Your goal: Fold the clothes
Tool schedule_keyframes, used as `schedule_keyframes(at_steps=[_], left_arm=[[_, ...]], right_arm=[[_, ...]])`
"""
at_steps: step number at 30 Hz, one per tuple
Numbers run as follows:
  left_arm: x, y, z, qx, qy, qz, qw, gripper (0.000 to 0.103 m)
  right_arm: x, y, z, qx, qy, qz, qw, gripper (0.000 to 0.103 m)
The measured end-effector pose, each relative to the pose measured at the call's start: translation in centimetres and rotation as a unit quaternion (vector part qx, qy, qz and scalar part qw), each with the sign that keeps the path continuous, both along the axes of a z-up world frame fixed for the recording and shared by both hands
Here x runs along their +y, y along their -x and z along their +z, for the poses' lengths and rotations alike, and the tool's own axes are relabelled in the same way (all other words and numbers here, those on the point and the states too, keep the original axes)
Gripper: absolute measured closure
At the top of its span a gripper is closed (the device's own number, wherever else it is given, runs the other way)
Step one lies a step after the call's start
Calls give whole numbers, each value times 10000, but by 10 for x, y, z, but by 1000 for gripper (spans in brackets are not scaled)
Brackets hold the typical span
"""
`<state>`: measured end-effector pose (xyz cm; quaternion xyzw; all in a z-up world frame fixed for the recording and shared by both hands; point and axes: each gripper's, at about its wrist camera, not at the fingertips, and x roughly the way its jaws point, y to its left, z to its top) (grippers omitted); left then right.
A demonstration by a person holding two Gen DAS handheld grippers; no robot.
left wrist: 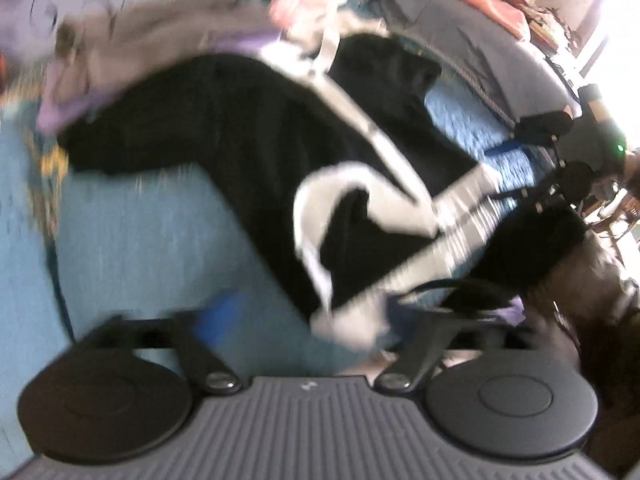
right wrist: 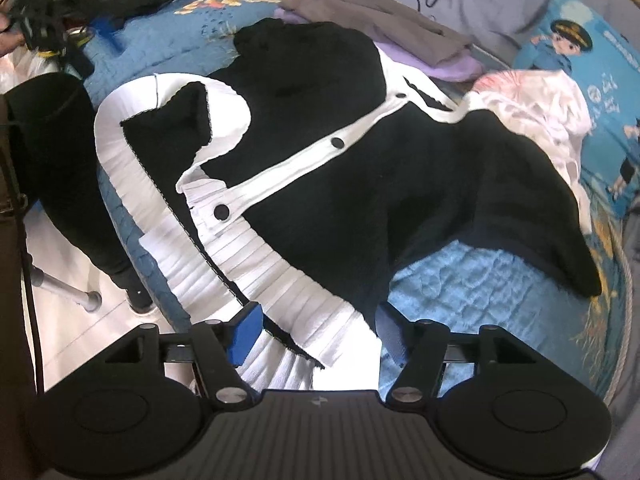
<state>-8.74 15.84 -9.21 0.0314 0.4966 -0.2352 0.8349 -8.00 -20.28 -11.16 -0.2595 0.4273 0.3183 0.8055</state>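
A: Where's the cardigan (right wrist: 320, 152)?

B: Spread on the blue bedspread (right wrist: 480, 280), directly ahead of both claws. It looks soft, floppy knit; I'd take it by the white ribbed trim.

A: Claws?

B: Right gripper (right wrist: 316, 340) is spread wide, trim lying between its fingers. Left gripper (left wrist: 304, 320) is spread too, though blurred.

A: Obstacles?

B: Folded grey clothes (right wrist: 380, 20) and a white garment (right wrist: 540, 96) crowd the far side.
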Motion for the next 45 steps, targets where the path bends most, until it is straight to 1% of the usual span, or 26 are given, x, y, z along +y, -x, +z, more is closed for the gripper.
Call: schedule_keyframes(at_steps=[1, 2, 3, 6, 8, 10, 11, 12, 13, 14, 16, 18, 19, 20, 21, 22, 23, 24, 25, 28, 29, 32, 37, 41, 44, 45], left_arm=[[-8, -7, 2, -158, 2, -81, 9998, 4], [-13, -16, 0, -158, 32, -156, 9997, 4], [-18, -24, -1, -145, 63, -230, 9996, 4], [-34, -48, -18, 78, -54, -396, 9992, 5], [-41, -59, -30, 217, -96, -498, 9985, 9], [-47, -66, -40, 349, 7, -506, 9981, 19], [-50, -69, -45, 424, 76, -496, 9978, 21], [-52, -71, -48, 451, 65, -492, 9977, 27], [-54, -72, -51, 474, 46, -490, 9977, 35], [-56, -73, -54, 496, 28, -487, 9976, 40], [-59, -72, -59, 549, -62, -502, 9972, 58], [-62, -71, -62, 589, -124, -508, 9969, 66], [-62, -70, -63, 593, -123, -503, 9969, 75], [-61, -68, -64, 596, -138, -515, 9968, 81], [-61, -66, -64, 598, -153, -528, 9967, 89], [-59, -64, -64, 599, -212, -522, 9966, 92], [-58, -62, -64, 600, -274, -515, 9965, 92], [-57, -60, -64, 601, -337, -507, 9963, 95], [-54, -58, -65, 625, -395, -493, 9960, 95], [-43, -51, -65, 700, -548, -407, 9952, 95], [-40, -48, -66, 723, -599, -383, 9948, 97], [-29, -34, -61, 778, -782, -382, 9932, 98], [-14, -4, -49, 789, -1035, -458, 9904, 99], [1, 16, -48, 841, -1216, -368, 9883, 98], [8, 19, -41, 784, -1046, -112, 9914, 98], [5, 19, -38, 705, -1016, -180, 9922, 98]], right_arm=[[1, 0, 0, -3, -8, -8, 10000, 40], [1, -1, 1, -5, -14, -26, 10000, 40], [1, -1, 1, -11, -18, -36, 10000, 40], [0, 0, 1, -27, -11, -41, 10000, 39], [-3, 0, 0, -22, -4, -69, 10000, 39], [-5, -1, -2, -12, 3, -89, 10000, 39], [-6, -2, -3, -8, 5, -92, 10000, 39], [-7, -2, -4, -8, 12, -77, 10000, 39], [-6, 0, -5, -23, 34, 12, 10000, 39], [-5, 1, -6, -38, 56, 101, 9999, 39], [-3, 3, -9, -71, 109, 274, 9995, 39], [0, 3, -13, -127, 237, 412, 9988, 39], [2, 3, -16, -155, 301, 481, 9983, 39], [4, 3, -18, -183, 365, 550, 9977, 41], [6, 2, -20, -200, 440, 608, 9970, 46], [7, 0, -24, -174, 559, 625, 9963, 54], [9, -2, -26, -139, 668, 636, 9956, 60], [10, -4, -27, -81, 713, 622, 9955, 78], [9, -4, -25, -86, 669, 584, 9960, 90], [7, -3, -16, -115, 505, 454, 9976, 93], [5, -1, -11, -144, 476, 409, 9979, 93], [2, 6, 1, -218, 502, 414, 9976, 93], [-5, 11, 5, -119, 649, 371, 9971, 94], [-11, 16, 8, -40, 766, 337, 9965, 95], [-15, 19, 11, 19, 854, 311, 9959, 94], [-17, 20, 12, 38, 883, 302, 9956, 89]])
